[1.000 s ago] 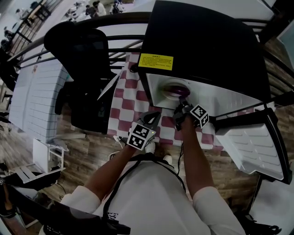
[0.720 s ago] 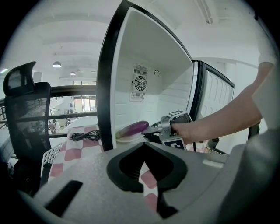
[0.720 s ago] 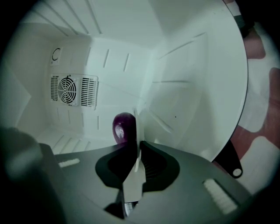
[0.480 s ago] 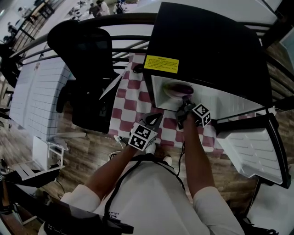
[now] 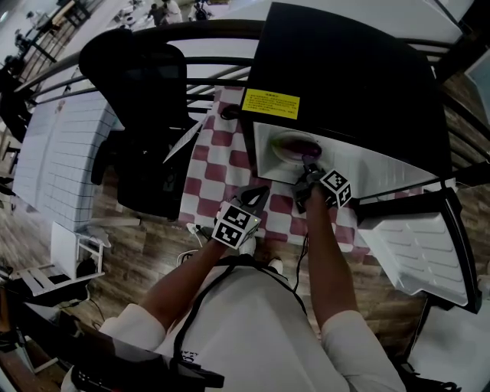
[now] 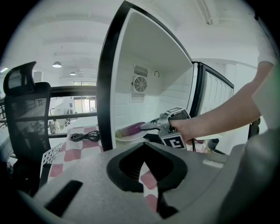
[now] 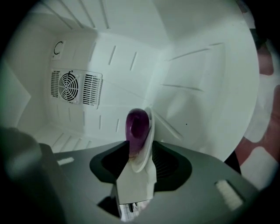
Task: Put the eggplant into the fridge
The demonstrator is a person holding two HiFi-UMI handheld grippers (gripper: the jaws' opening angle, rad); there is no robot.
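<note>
Checkered surface [image 5: 222, 161] carries the open fridge [image 5: 344, 84]; inside, the eggplant [image 7: 137, 124] lies on a plate [image 7: 146, 146], end-on before the right tool [image 5: 306, 178]. Its jaws have just been opening around the plate rim; the left tool [image 6: 143, 146] idles shut.

This looks like an open-plan office or lab on a gallery level. A black mesh office chair [image 5: 142, 92] stands beside a table [image 5: 222, 164] under a red-and-white checked cloth [image 5: 200, 191], which carries a small black fridge [image 5: 344, 76]. A black railing [image 5: 207, 32] runs behind them. Past it, at the upper left of the head view, people [image 5: 161, 11] and furniture show small on a lower level. The floor [image 5: 145, 245] is wood-patterned, and round ceiling lamps [image 6: 57, 64] hang in a long white hall.
</note>
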